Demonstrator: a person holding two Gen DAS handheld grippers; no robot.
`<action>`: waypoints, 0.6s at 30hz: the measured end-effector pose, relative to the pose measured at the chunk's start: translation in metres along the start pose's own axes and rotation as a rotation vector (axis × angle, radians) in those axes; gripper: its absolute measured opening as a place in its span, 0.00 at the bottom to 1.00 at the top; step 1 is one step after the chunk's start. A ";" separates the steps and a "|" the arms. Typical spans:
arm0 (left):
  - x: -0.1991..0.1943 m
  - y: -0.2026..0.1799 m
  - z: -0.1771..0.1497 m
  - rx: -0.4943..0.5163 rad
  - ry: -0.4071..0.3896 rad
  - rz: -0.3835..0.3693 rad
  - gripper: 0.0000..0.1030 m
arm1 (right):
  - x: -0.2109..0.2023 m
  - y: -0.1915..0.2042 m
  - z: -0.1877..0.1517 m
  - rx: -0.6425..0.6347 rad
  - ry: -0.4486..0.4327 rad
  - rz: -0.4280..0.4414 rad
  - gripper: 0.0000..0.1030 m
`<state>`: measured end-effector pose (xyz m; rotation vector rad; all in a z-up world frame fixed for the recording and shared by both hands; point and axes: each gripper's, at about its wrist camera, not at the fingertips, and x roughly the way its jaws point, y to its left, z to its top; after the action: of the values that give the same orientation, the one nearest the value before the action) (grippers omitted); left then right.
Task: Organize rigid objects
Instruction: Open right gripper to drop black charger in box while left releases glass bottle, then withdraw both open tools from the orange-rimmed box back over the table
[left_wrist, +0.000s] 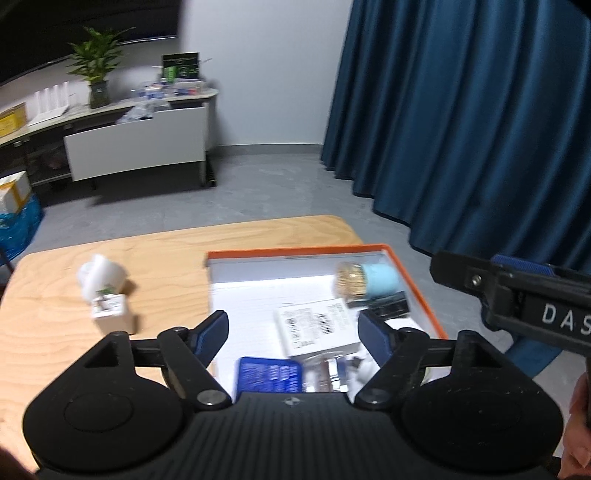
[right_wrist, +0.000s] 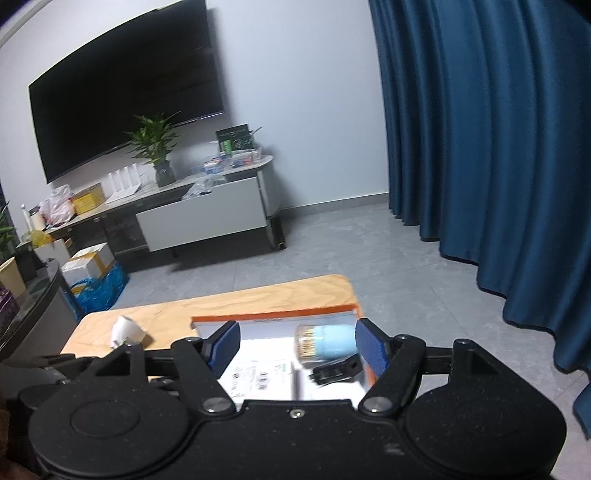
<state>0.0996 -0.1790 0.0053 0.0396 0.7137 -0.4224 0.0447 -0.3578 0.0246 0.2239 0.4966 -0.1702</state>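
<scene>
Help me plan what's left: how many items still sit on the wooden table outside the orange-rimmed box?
2: a white plug-like item and a small white carton, together left of the orange-rimmed box. The tongs may hide others.

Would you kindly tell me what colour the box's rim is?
Orange; the box rim shows best in the left wrist view.

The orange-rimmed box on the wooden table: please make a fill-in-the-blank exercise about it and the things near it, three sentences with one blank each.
1. The toothpick jar with the light blue cap lies on its side inside the shallow white box with the ____ rim.
2. The small white carton stands on the light wooden table, ____ the box.
3. The left claw is ____ and holds nothing.

Missing words: orange; outside; open
</scene>
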 end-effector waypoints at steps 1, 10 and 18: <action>-0.003 0.004 0.000 -0.006 -0.004 0.011 0.79 | 0.000 0.004 -0.001 -0.003 0.003 0.007 0.81; -0.022 0.043 -0.006 -0.066 -0.010 0.084 0.81 | 0.014 0.044 -0.007 -0.040 0.048 0.075 0.82; -0.028 0.074 -0.009 -0.123 -0.013 0.135 0.81 | 0.029 0.080 -0.014 -0.078 0.083 0.126 0.82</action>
<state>0.1040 -0.0995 0.0091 -0.0303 0.7182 -0.2487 0.0807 -0.2808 0.0125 0.1862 0.5684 -0.0188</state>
